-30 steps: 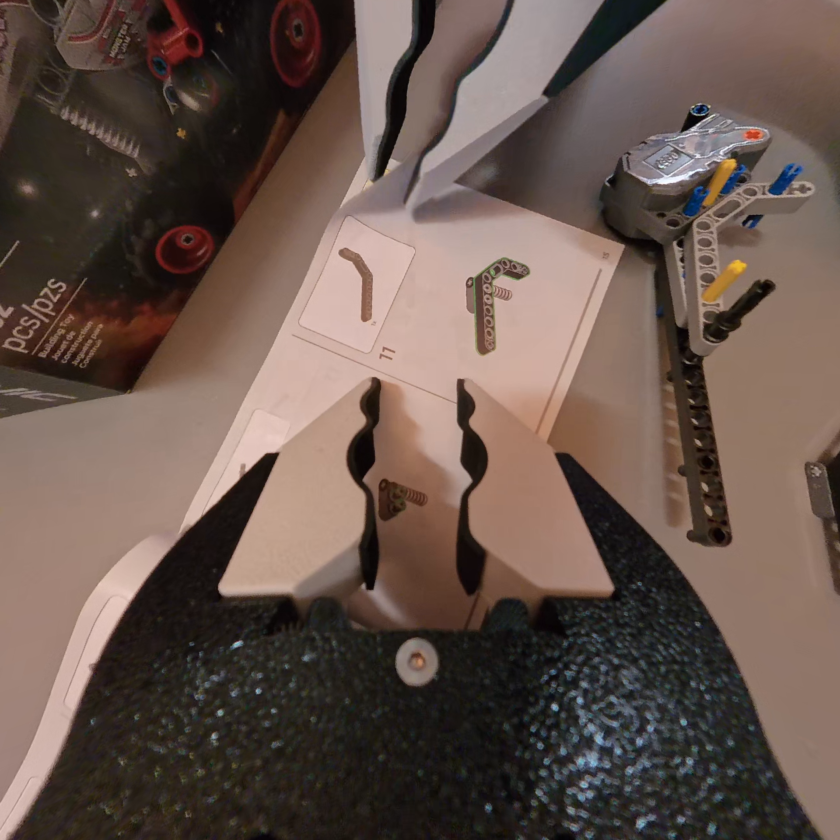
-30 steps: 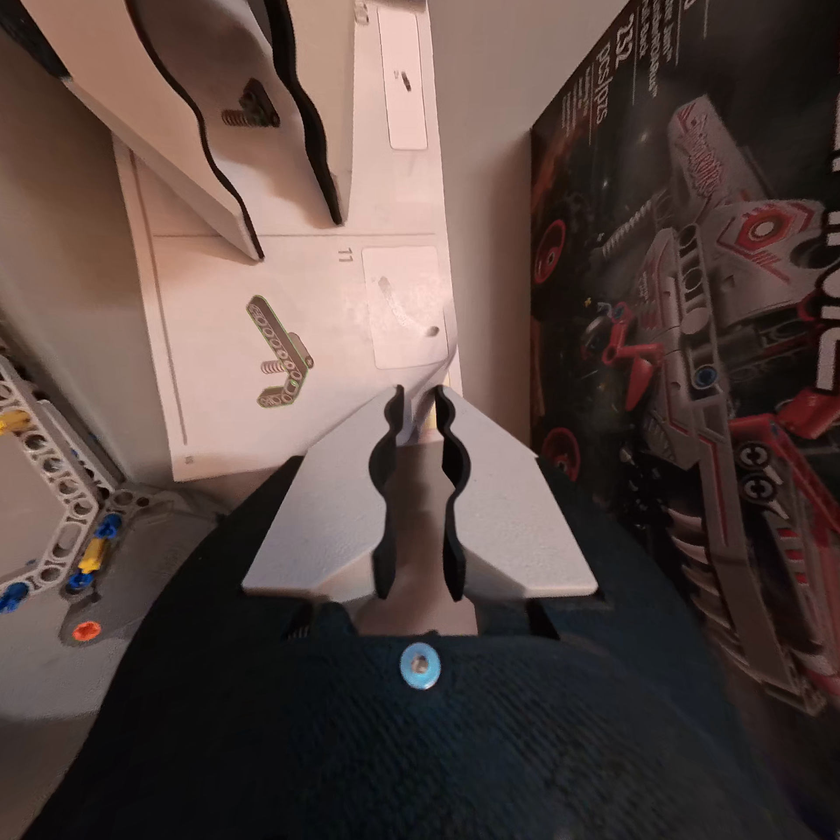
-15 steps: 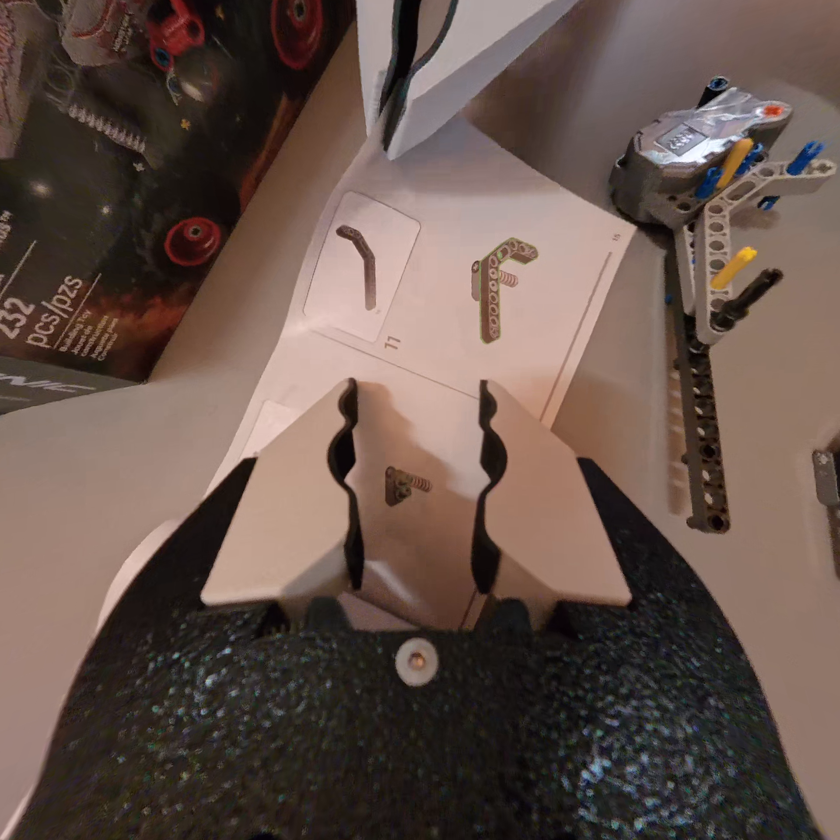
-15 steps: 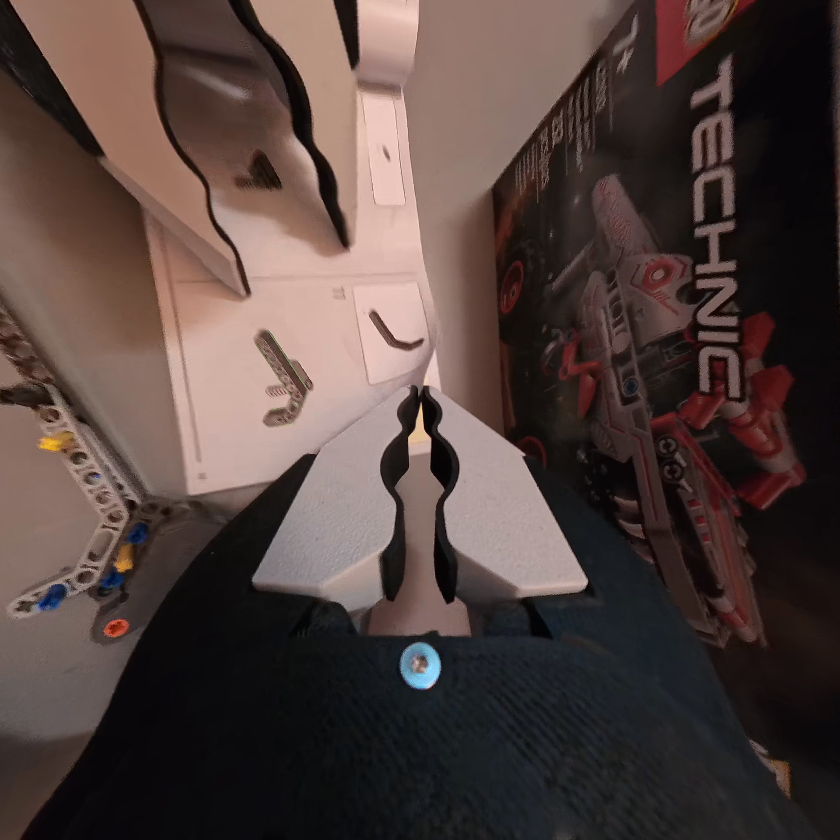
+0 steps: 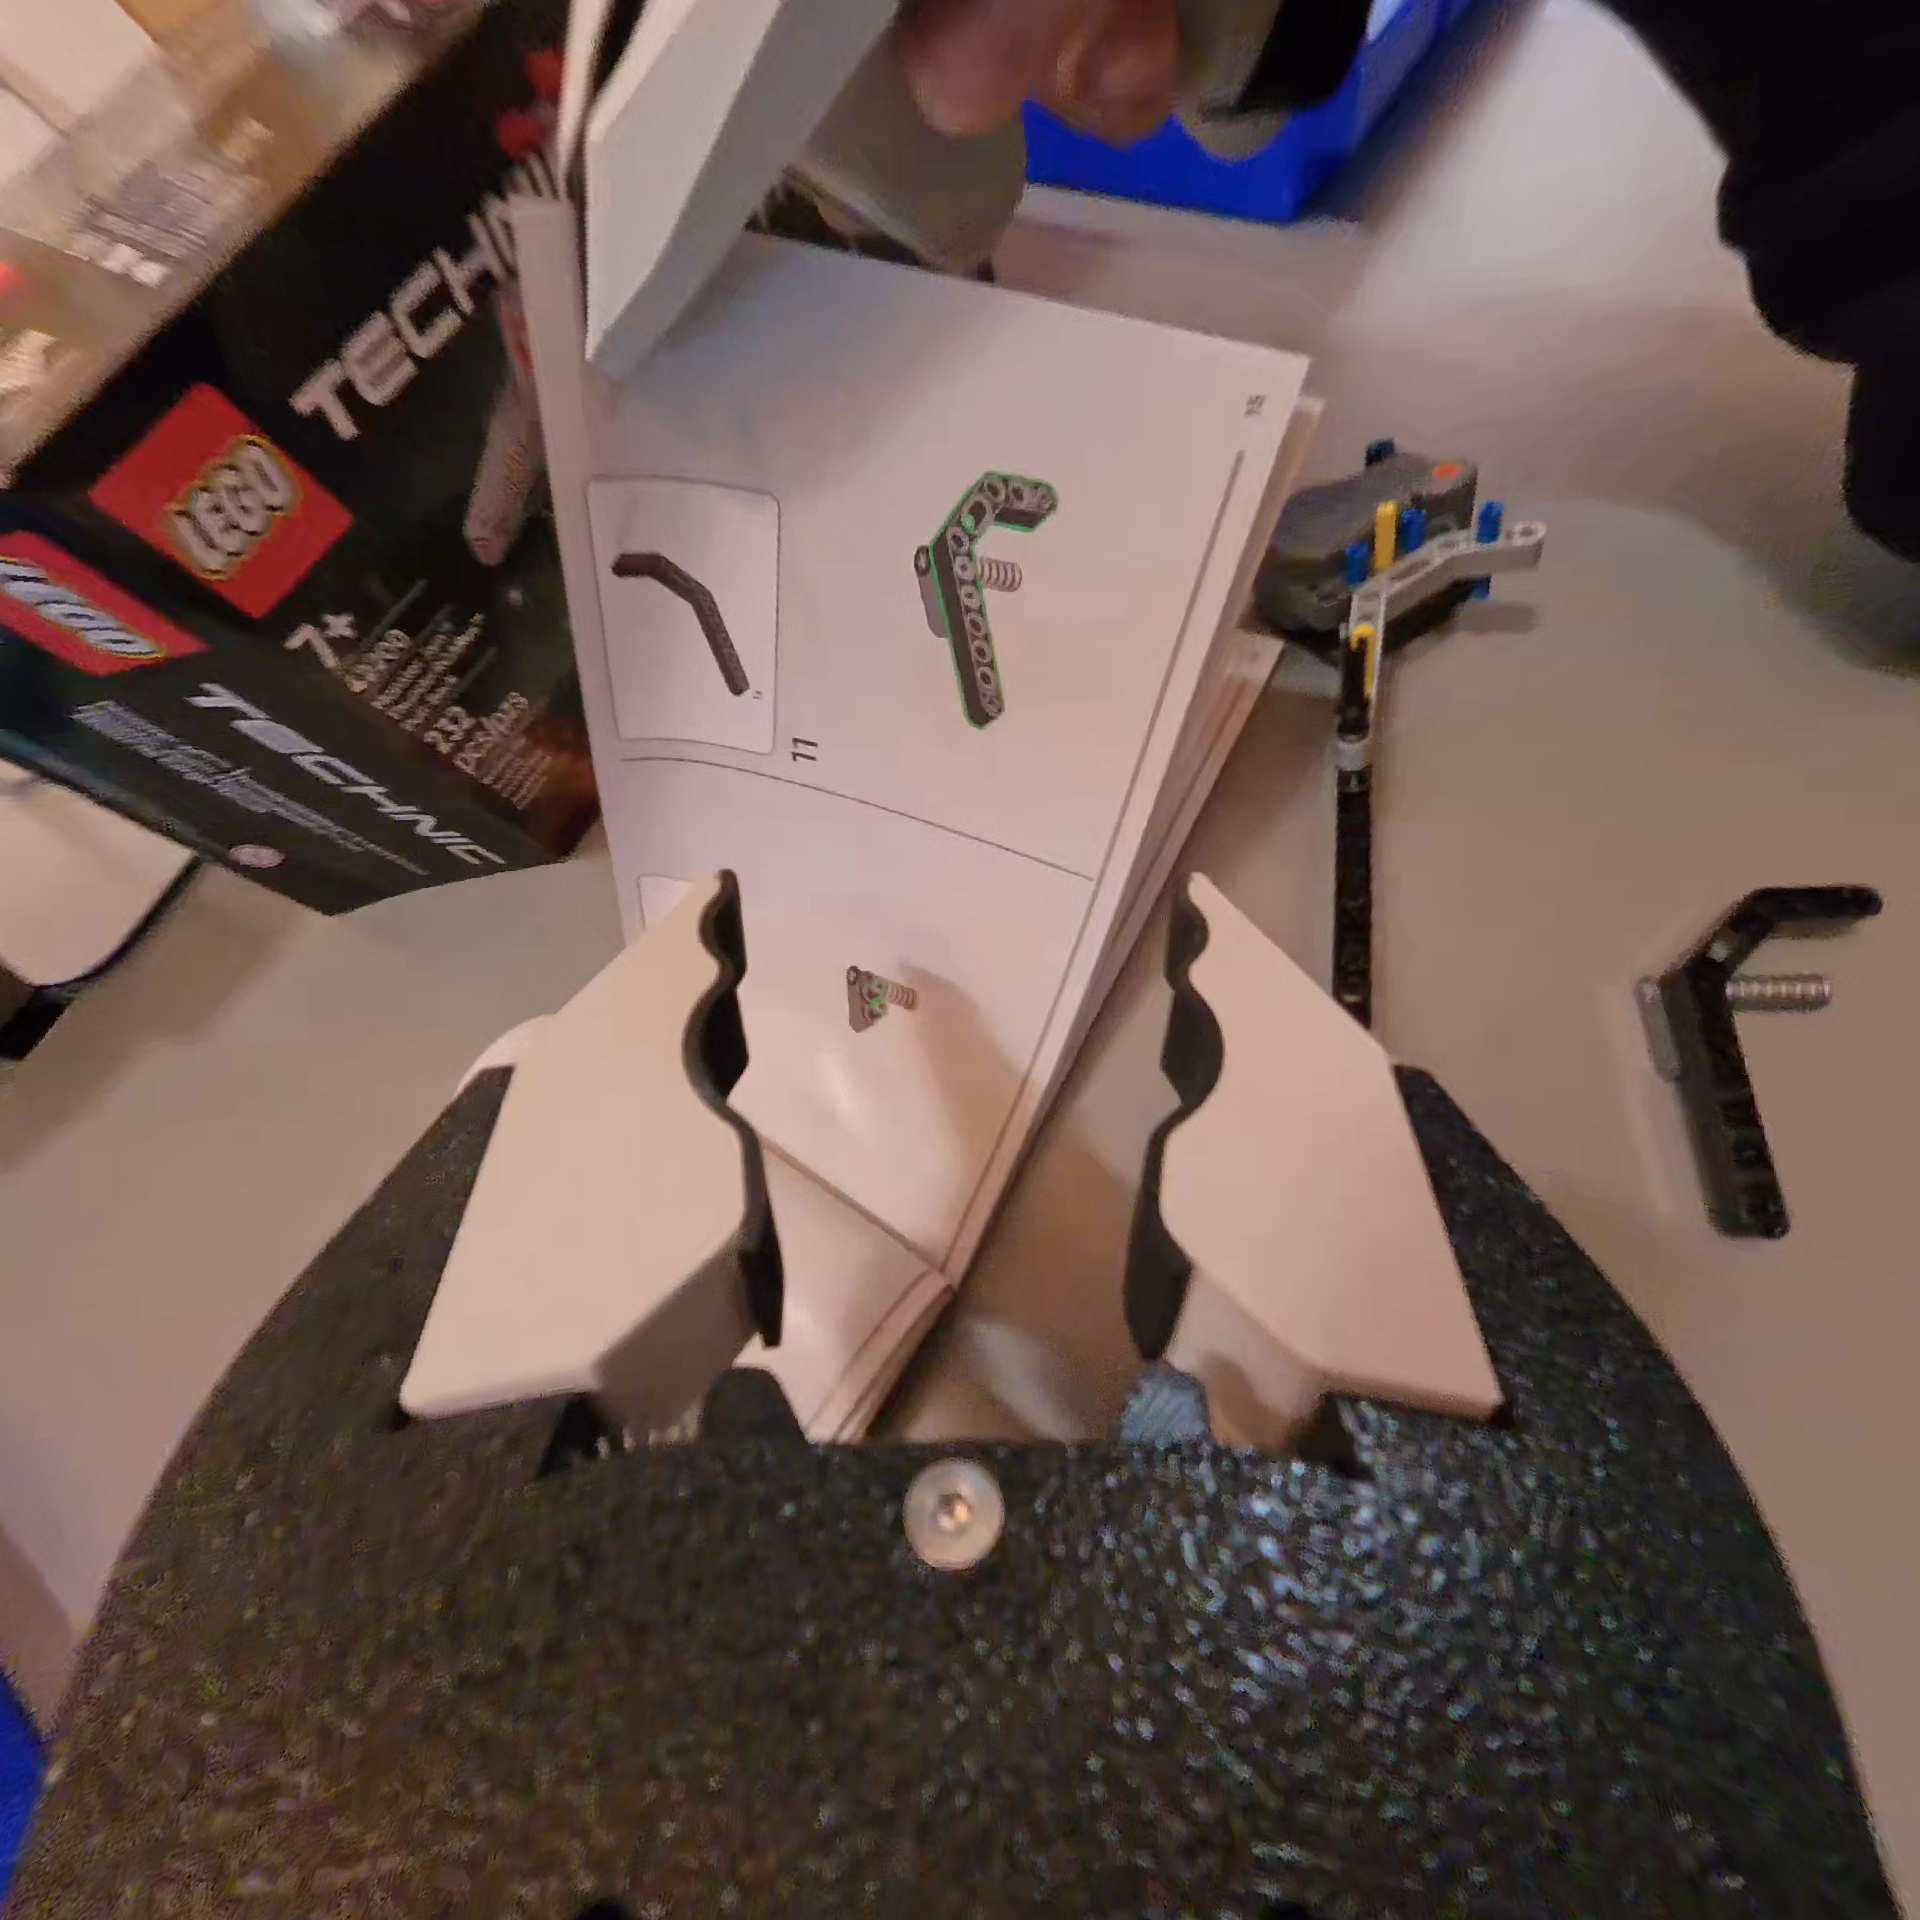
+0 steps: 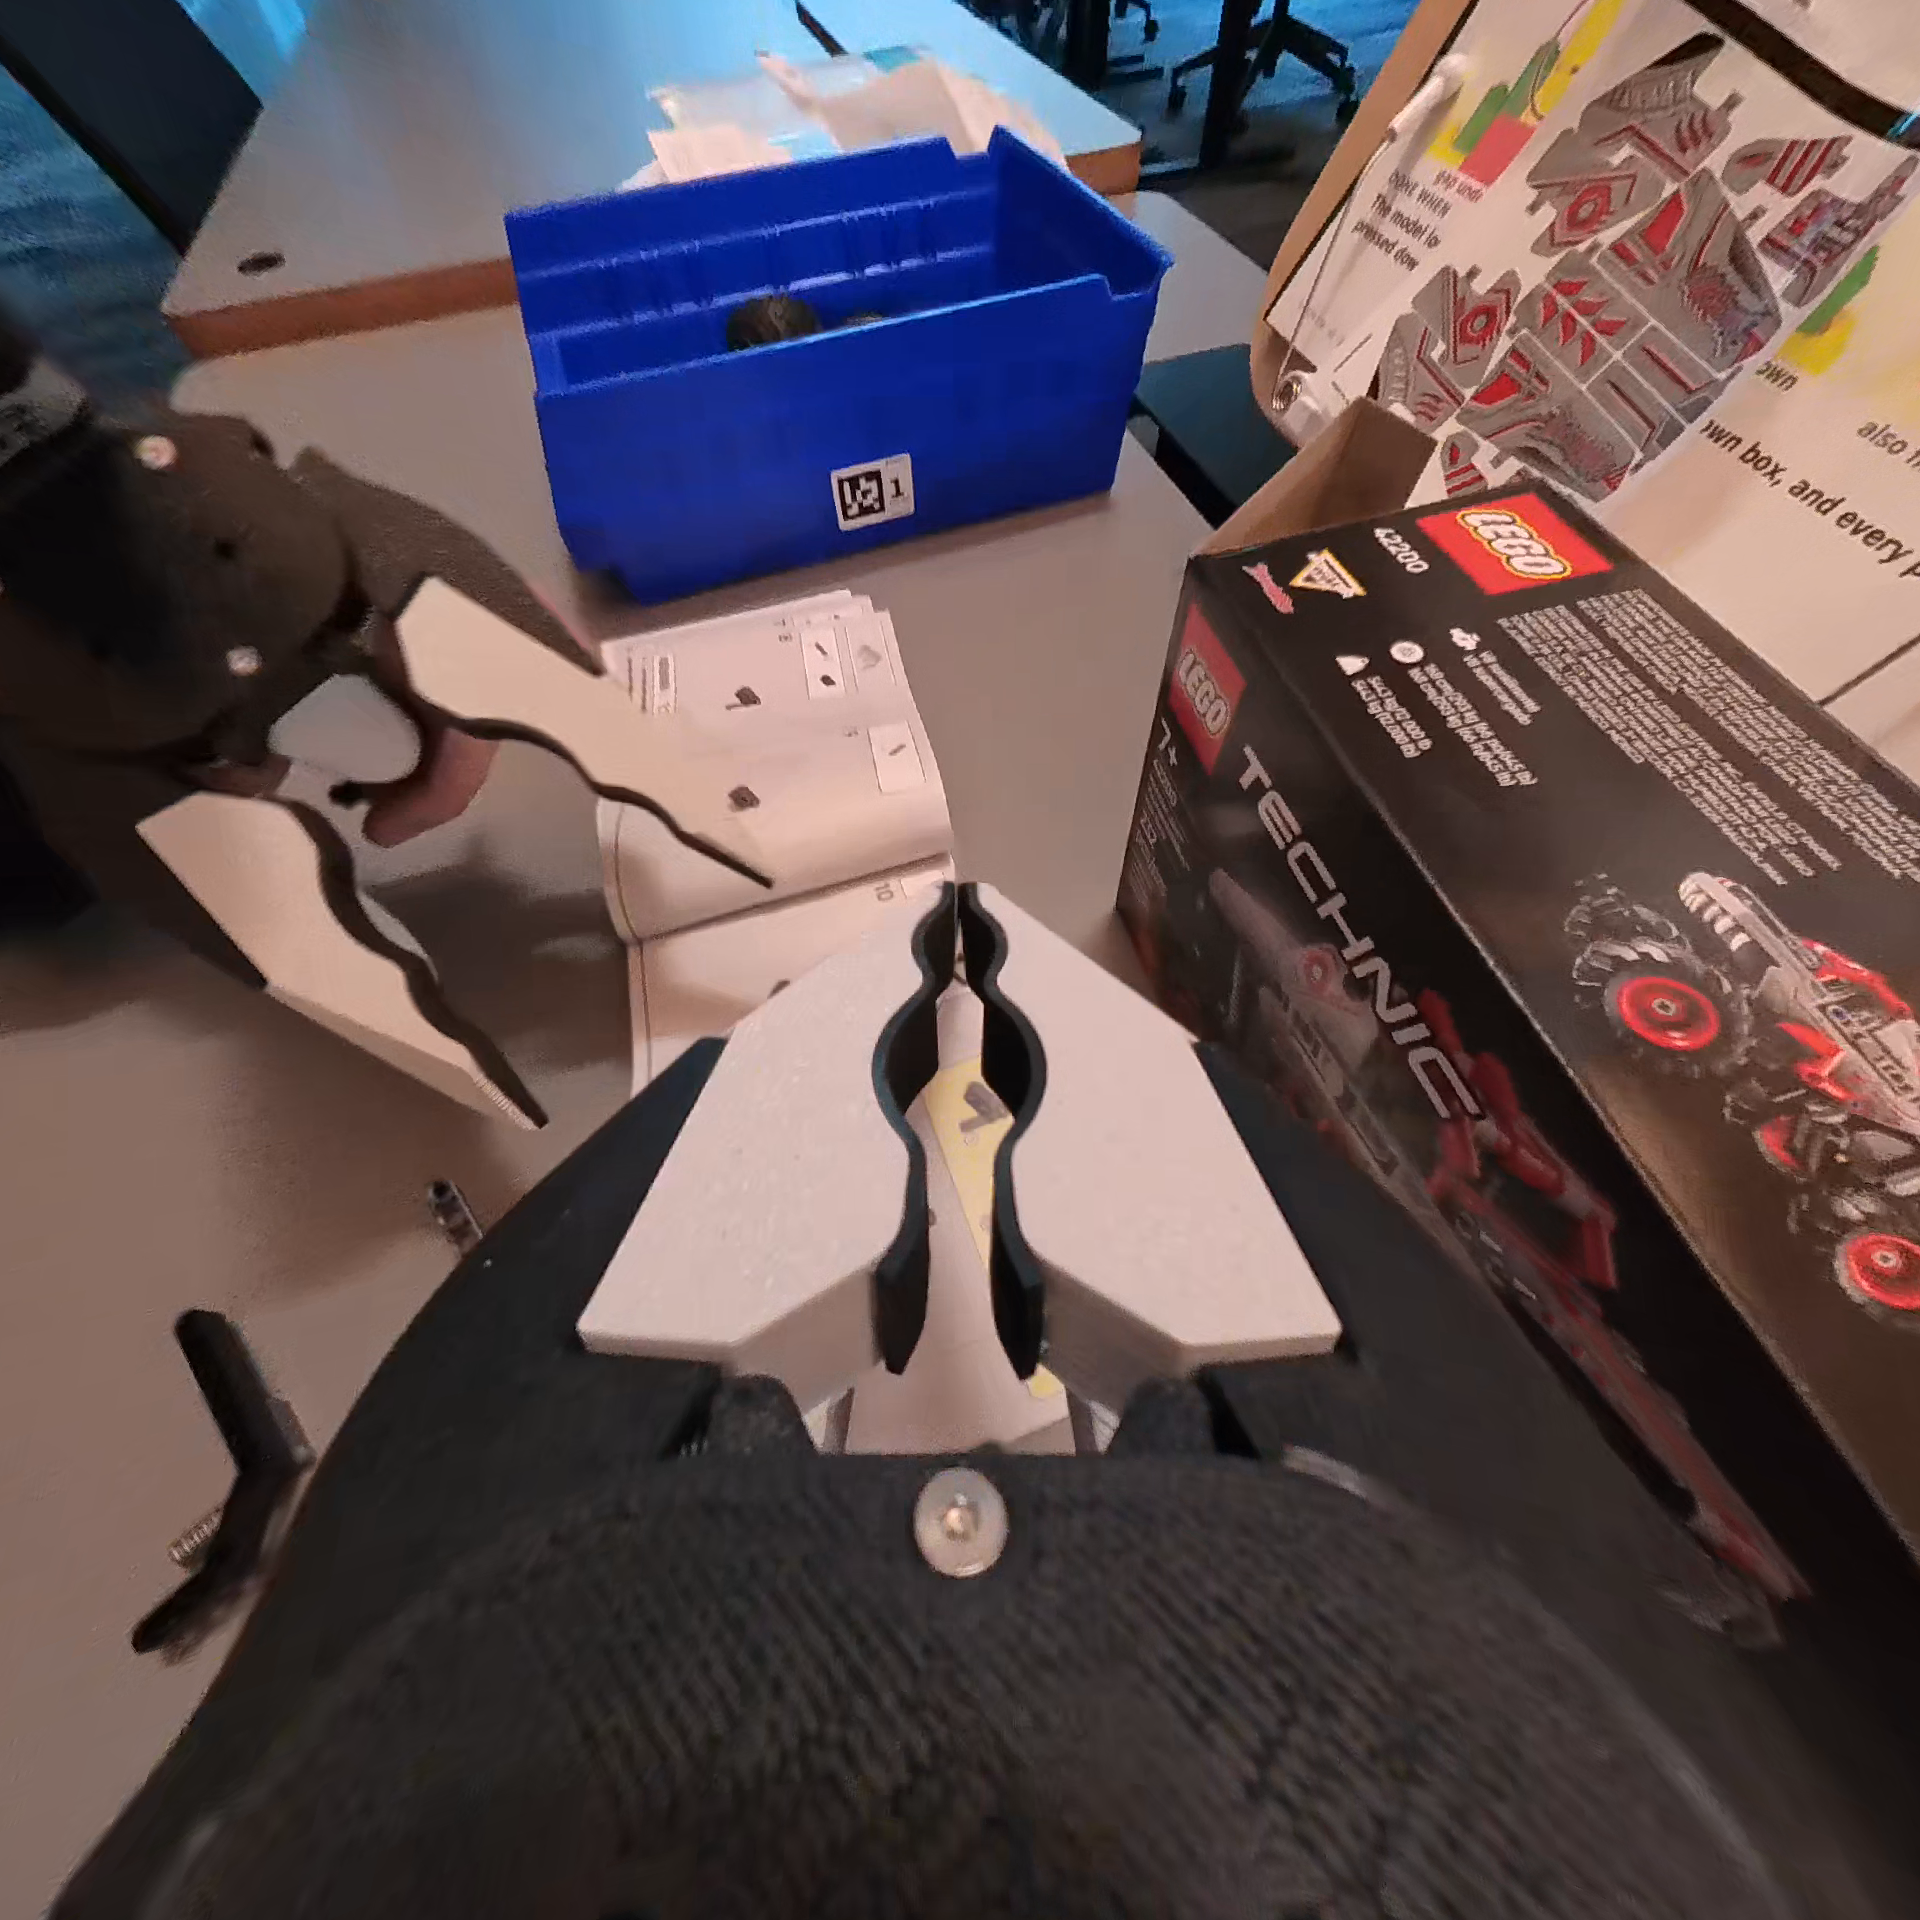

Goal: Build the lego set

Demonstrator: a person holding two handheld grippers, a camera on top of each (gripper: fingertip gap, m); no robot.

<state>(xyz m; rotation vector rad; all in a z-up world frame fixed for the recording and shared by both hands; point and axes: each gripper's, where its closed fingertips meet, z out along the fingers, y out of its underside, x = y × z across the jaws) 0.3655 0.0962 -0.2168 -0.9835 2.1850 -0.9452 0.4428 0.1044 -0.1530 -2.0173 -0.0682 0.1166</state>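
Broadly, the grey table [image 6: 1039,665] carries the black set box [image 6: 1558,883] at right and a blue bin [image 6: 821,416] at the far side. Between them lies the instruction booklet [image 5: 935,644]; the right gripper [image 6: 957,914], jaws pressed together, pinches a lifted page. Over its near corner hangs the left gripper [image 5: 956,935], jaws spread. Right of the booklet sit the partly built grey model [image 5: 1382,561] and a black angled beam [image 5: 1714,1049].

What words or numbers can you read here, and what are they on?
I won't quote writing; here is what bears it.
Black box: logos and print.
Booklet: small print beside drawings.
Blue bin: white tag on its front.
Sheet behind the box: print, cut off.
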